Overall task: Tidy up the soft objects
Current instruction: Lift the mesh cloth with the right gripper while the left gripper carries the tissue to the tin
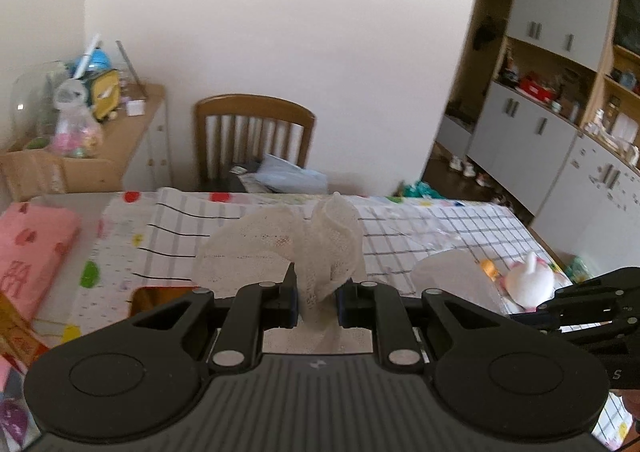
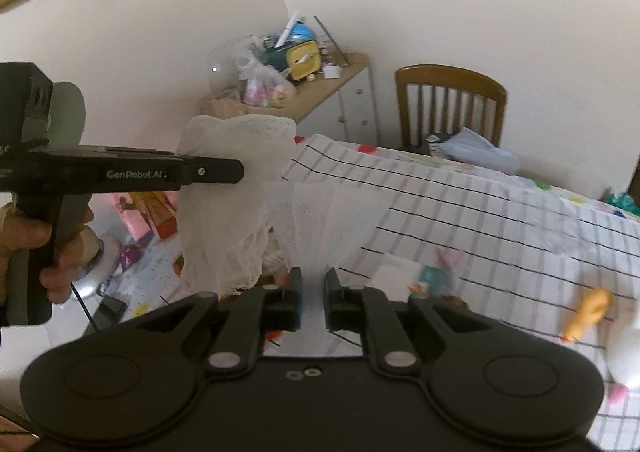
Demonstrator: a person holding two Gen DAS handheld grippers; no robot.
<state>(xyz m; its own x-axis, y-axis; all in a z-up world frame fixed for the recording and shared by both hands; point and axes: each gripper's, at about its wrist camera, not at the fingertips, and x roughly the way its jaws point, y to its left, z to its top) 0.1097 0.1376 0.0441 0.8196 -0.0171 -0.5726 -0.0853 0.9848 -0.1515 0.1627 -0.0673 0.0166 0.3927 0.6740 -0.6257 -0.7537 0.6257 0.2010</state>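
A big table (image 1: 460, 219) fills the room, covered with a white cloth that has dark lines and bright spots on it. A brown wooden chair (image 1: 254, 135) stands at the far side of the table, with a pale blue bundle (image 1: 288, 175) on its seat. Beside the chair is a low cabinet (image 1: 140, 131) with toys and bags piled on top. White cupboards (image 1: 536, 127) line the wall to the right.

A folded pink blanket (image 1: 28, 248) lies on the left end of the table.

The white gauze cloth (image 1: 288, 248) is lifted up above the table, between the 2 tongs. It is thin and full of tiny holes. The left gripper (image 1: 316, 302) is pinched tight on 1 bunched part of it, and the cloth puffs out above the tips. From the other side, the left gripper (image 2: 212, 171) shows sideways, with a hand around its handle, and the gauze cloth (image 2: 232, 203) hangs down from it in a crumpled sheet. The right gripper (image 2: 313, 300) is pinched on another part of the same cloth, which fans out above its tips like a little cone.

A small white plush bunny (image 1: 528, 284) sits on the right side of the table. Just beside it lies a little orange toy (image 2: 588, 312).
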